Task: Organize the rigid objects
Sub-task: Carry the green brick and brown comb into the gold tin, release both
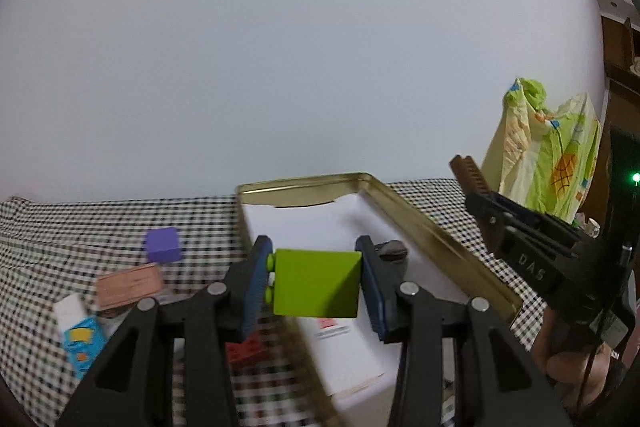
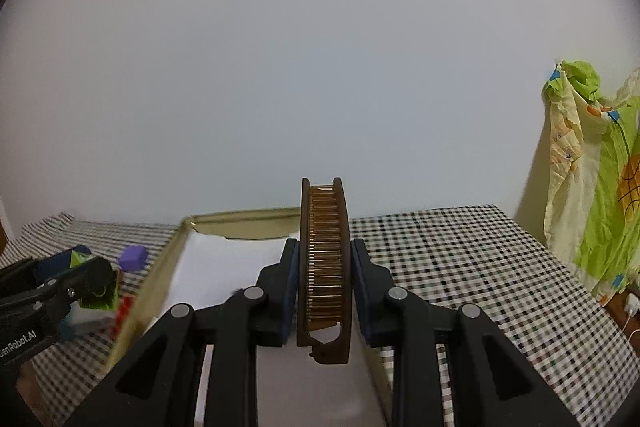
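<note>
Gripping a green block [image 1: 316, 283], the left gripper [image 1: 314, 285] hovers over the tin [image 1: 440, 227].

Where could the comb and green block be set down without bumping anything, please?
Bare room: the white paper lining the gold tin, and the checked cloth right of it. Crowded: left of the tin, around the purple cube, pink card and blue pack.

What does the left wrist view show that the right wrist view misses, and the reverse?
Only the left wrist view shows the pink card, the blue-and-white pack and a dark object inside the tin. Only the right wrist view shows the comb's teeth end-on and the white plug. Both show the gold tin, purple cube, green block, checked cloth and each other's tool.
</note>
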Tool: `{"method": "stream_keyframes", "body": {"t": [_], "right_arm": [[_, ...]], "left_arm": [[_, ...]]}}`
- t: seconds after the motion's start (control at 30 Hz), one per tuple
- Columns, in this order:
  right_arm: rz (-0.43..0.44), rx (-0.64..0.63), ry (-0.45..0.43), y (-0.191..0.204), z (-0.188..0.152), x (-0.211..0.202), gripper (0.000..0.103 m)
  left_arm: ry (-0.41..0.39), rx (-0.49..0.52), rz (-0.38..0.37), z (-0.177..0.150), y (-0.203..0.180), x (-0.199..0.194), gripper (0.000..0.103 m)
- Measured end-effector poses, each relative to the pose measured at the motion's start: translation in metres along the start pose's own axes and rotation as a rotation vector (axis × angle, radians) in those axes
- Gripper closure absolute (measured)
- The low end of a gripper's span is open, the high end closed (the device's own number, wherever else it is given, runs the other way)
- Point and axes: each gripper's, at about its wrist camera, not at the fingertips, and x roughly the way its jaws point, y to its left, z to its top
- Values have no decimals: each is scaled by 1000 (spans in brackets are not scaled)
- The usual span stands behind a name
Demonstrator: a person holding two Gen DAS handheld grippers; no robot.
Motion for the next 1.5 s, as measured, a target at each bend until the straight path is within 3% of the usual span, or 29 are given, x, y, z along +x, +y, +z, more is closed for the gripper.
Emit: {"method": "stream_keyframes", "body": {"t": [0.17,0.4,0.5,0.77,1.13,1.5], "right_arm": [[34,77,95,-13,-8,6,75],[-3,27,161,-1,-21,11,75],[29,52,203,-4,-19,19,75],[63,46,244,2,-23,22,75],[99,97,312,0,-30,35,75],[85,60,295,9,-29,33,75]], "left_arm": [[40,-12,-32,-1,-25,14,61],[93,24,-38,-9,-47,26,61],[126,11,-34,-12,-46,30,61],[155,36,14,-18,-45,36,61],[131,92,67,-18,-46,37,61],[129,82,92,-19,-41,38,61]]}}
